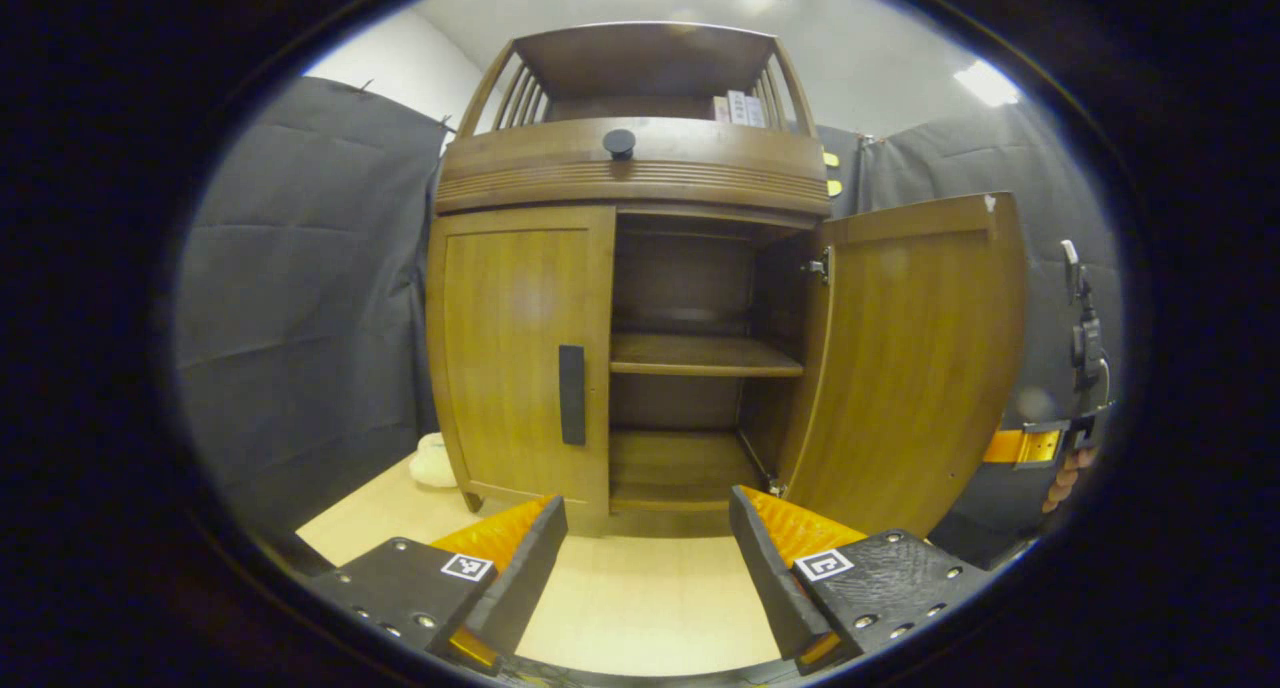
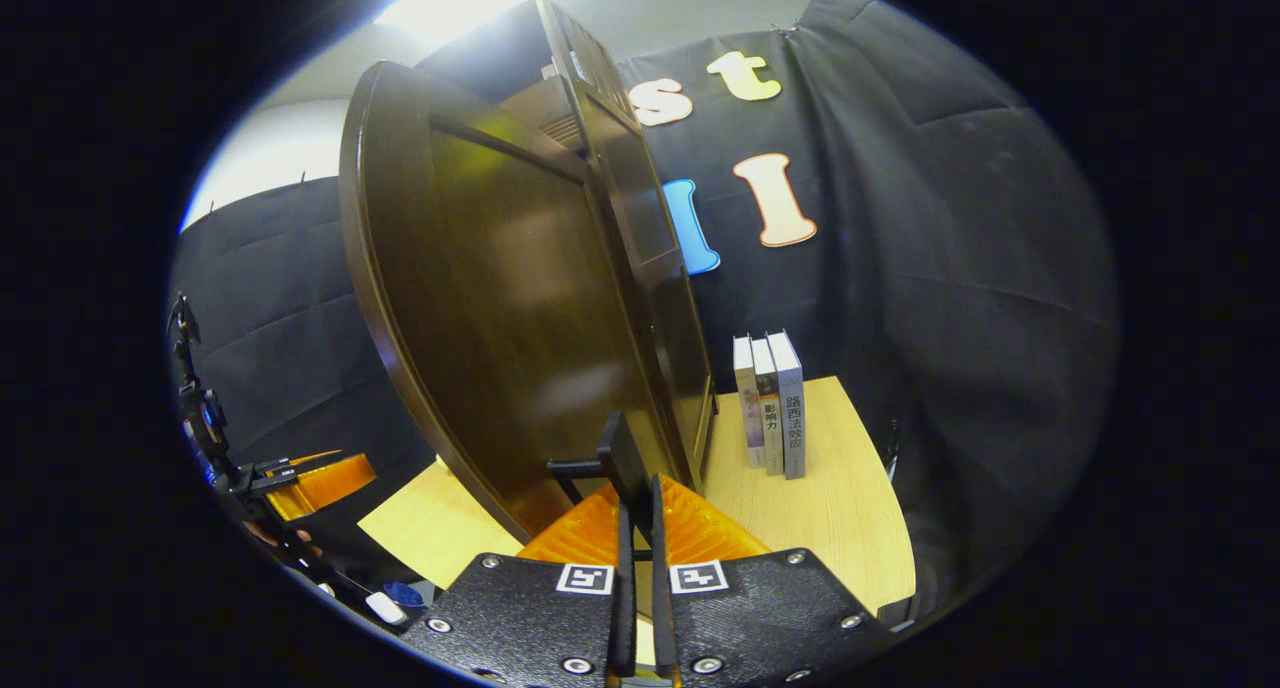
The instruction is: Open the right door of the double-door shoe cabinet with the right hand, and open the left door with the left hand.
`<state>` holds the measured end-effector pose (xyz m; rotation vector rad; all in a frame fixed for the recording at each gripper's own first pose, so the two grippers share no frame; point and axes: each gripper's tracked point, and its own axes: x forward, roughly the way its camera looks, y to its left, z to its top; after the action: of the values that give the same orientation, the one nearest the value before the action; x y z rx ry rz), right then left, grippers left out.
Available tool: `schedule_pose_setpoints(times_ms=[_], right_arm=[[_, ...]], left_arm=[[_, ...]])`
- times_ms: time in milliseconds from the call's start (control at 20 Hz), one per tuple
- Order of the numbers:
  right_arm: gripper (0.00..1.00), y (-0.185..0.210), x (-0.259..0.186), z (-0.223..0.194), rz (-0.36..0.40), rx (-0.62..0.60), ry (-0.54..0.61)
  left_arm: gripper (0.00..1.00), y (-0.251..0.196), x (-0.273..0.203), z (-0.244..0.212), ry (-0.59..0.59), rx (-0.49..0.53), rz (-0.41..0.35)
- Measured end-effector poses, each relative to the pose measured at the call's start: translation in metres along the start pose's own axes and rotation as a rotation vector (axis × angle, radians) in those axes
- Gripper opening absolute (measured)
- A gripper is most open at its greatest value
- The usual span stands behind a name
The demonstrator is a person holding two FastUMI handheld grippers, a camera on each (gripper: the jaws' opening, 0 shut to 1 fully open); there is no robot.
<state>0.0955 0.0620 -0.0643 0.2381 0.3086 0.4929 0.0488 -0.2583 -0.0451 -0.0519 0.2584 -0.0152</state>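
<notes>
— Fingers first: in the left gripper view our left gripper (image 1: 648,528) sits at six o'clock with its two fingers spread wide apart and nothing between them, hanging over the pale wooden table (image 1: 640,608).

— And ours on the right?

— In the right gripper view the right gripper (image 2: 636,528) has its fingers drawn together on the thin dark handle (image 2: 622,460) of the right door (image 2: 500,298); we see the handle's edge rising from between them at about twelve o'clock of the tips.

— Where does the cabinet stand?

— Just beyond the left fingers, in the left gripper view, the shoe cabinet (image 1: 630,178) stands on the table. Its left door (image 1: 520,358) is closed flat, with a dark upright handle (image 1: 572,395) near its inner edge. The right door (image 1: 910,358) is swung out toward three o'clock, and we can see two bare shelves inside.

— Anything farther off?

— At four o'clock in that view, past the open door's edge, we catch the other gripper (image 1: 1040,446) with a hand's fingertips beside it. In the right gripper view three books (image 2: 770,403) stand upright on the table at one o'clock, near the cabinet's side, and behind them hangs the black cloth wall (image 2: 950,268).
</notes>
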Motion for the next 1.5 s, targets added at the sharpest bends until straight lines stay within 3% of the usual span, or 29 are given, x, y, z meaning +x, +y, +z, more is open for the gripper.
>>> schedule_pose_setpoints(times_ms=[150, 450, 550, 600, 650, 800, 1000, 1050, 1100, 1150, 1200, 1450, 1500], right_arm=[[0.05, -0.003, 0.001, -0.001, 0.043, -0.023, 0.004], [0.08, -0.005, 0.000, -0.001, 0.059, -0.052, 0.005], [0.08, -0.003, -0.002, -0.004, 0.067, -0.047, 0.020], [0.08, -0.002, -0.007, -0.007, 0.081, -0.040, 0.030], [0.10, -0.003, -0.012, -0.010, 0.081, -0.033, 0.038], [0.21, -0.032, -0.018, -0.019, -0.040, -0.010, 0.061], [0.83, -0.048, -0.035, -0.013, -0.225, 0.059, 0.014], [0.94, -0.051, -0.040, -0.011, -0.277, 0.066, -0.011], [0.90, -0.053, -0.045, -0.008, -0.324, 0.073, -0.038], [0.95, -0.052, -0.048, -0.008, -0.365, 0.082, -0.057], [0.91, -0.050, -0.053, -0.008, -0.404, 0.087, -0.069], [0.91, -0.039, -0.075, -0.014, -0.579, 0.082, -0.110], [0.95, -0.033, -0.079, -0.016, -0.603, 0.091, -0.114]], left_arm=[[0.96, -0.001, -0.005, -0.001, 0.022, -0.021, 0.072], [0.93, -0.003, -0.008, 0.005, 0.002, -0.016, 0.110], [0.96, 0.002, -0.001, 0.007, -0.007, -0.022, 0.115], [0.93, 0.006, 0.005, 0.008, -0.010, -0.020, 0.116], [0.96, 0.012, 0.014, 0.011, -0.017, -0.017, 0.116], [0.97, 0.032, 0.047, 0.017, -0.034, -0.025, 0.093], [0.96, 0.062, 0.085, 0.025, -0.040, -0.032, 0.045], [0.96, 0.069, 0.096, 0.030, -0.044, -0.028, 0.029], [0.96, 0.074, 0.108, 0.038, -0.052, -0.020, 0.014], [0.96, 0.081, 0.119, 0.045, -0.056, -0.009, 0.001], [0.97, 0.086, 0.134, 0.049, -0.059, -0.001, -0.011], [0.96, 0.093, 0.198, 0.054, -0.063, 0.010, -0.083], [0.96, 0.094, 0.206, 0.052, -0.065, 0.012, -0.099]])
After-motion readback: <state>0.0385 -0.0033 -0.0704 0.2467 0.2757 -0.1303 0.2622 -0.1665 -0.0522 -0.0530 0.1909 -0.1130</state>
